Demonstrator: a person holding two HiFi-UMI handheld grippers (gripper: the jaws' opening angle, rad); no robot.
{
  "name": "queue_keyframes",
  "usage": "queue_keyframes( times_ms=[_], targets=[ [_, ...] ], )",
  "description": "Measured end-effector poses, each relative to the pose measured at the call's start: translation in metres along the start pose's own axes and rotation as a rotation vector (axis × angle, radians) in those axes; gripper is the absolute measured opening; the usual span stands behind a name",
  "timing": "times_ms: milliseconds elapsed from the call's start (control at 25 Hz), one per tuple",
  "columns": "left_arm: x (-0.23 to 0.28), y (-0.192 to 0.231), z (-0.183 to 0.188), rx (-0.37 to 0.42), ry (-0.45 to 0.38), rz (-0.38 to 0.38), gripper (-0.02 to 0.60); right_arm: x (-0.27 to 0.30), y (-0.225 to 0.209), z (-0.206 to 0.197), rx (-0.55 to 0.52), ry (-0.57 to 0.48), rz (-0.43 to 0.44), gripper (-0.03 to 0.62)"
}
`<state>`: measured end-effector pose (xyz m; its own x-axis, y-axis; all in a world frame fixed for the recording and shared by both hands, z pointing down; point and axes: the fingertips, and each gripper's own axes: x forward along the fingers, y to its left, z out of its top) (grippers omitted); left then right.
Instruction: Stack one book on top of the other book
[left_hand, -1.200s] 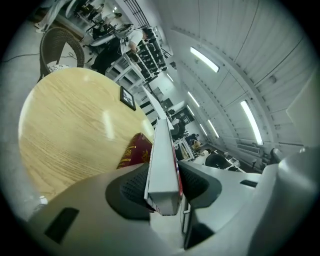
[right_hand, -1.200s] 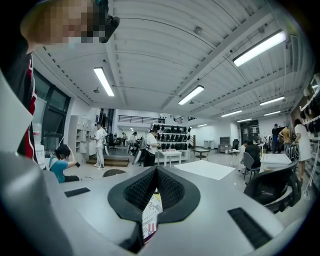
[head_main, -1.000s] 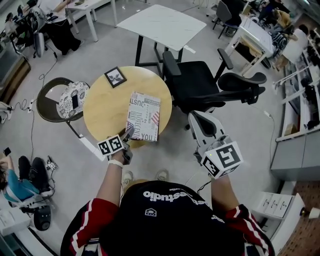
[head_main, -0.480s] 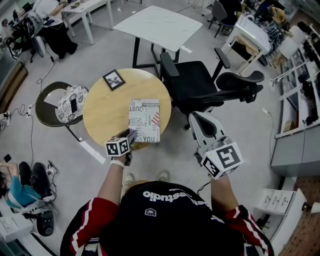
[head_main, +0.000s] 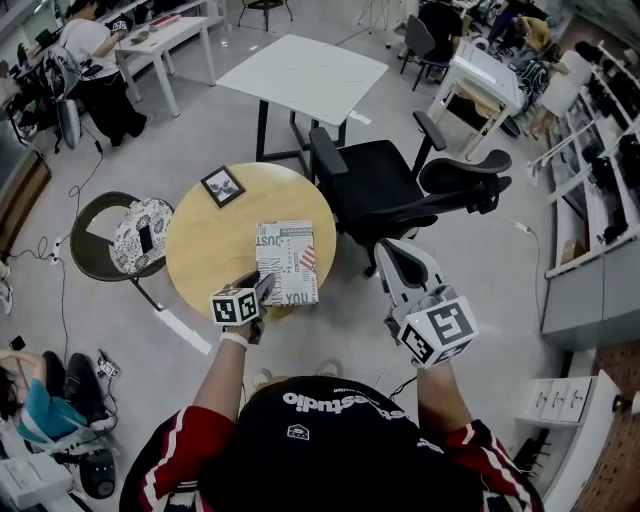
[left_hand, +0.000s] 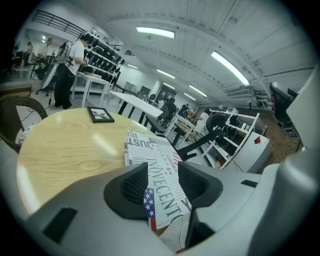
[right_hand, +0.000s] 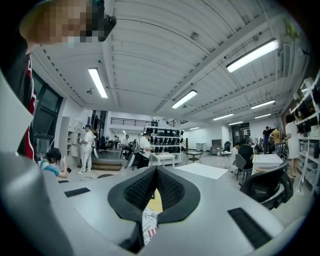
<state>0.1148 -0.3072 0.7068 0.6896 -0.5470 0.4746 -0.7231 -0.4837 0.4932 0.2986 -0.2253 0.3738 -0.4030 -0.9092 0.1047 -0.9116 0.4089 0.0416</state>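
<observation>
A book (head_main: 287, 258) with a black-and-white newsprint cover lies flat near the front edge of the round wooden table (head_main: 205, 240). Only this one cover shows, and I cannot tell whether another book lies under it. My left gripper (head_main: 263, 287) sits at the book's near left corner. In the left gripper view its jaws (left_hand: 162, 172) stand apart, and the book (left_hand: 150, 155) shows in the gap with no pad clearly pressing on it. My right gripper (head_main: 388, 252) hangs off the table to the right, its pads (right_hand: 156, 172) closed together on nothing.
A small framed picture (head_main: 222, 186) lies at the table's far left. A black office chair (head_main: 400, 180) stands close to the table's right side, below my right gripper. A brown chair with a patterned cushion (head_main: 140, 212) is to the left. White desks and people stand beyond.
My left gripper has shifted slightly toward the book's near corner and rolled, so its marker cube faces differently. The book now lies a little squarer. My right gripper has stayed where it was.
</observation>
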Motion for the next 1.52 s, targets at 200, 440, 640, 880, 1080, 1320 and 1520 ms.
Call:
queue_keyframes(
  times_ms=[200, 440, 640, 880, 1080, 1320, 1520],
  targets=[
    [-0.013, -0.010, 0.031, 0.054, -0.025, -0.038, 0.202, -0.003, 0.001, 0.014, 0.019, -0.032, -0.034, 0.028],
    [-0.034, -0.037, 0.086, 0.119, -0.103, -0.090, 0.202, -0.012, 0.005, 0.033, 0.014, -0.056, -0.072, 0.027],
    [-0.057, -0.063, 0.134, 0.174, -0.186, -0.135, 0.202, -0.018, 0.002, 0.046, 0.029, -0.087, -0.102, 0.027],
    [-0.093, -0.096, 0.181, 0.237, -0.278, -0.183, 0.202, -0.020, 0.006, 0.056, 0.038, -0.106, -0.123, 0.028],
    [-0.126, -0.121, 0.210, 0.293, -0.355, -0.215, 0.202, -0.018, 0.014, 0.058, 0.041, -0.114, -0.123, 0.027],
    [-0.168, -0.147, 0.239, 0.368, -0.457, -0.225, 0.196, -0.017, 0.023, 0.064, 0.047, -0.130, -0.115, 0.028],
    [-0.194, -0.155, 0.253, 0.419, -0.518, -0.205, 0.179, -0.012, 0.028, 0.067, 0.049, -0.140, -0.099, 0.027]
  ],
)
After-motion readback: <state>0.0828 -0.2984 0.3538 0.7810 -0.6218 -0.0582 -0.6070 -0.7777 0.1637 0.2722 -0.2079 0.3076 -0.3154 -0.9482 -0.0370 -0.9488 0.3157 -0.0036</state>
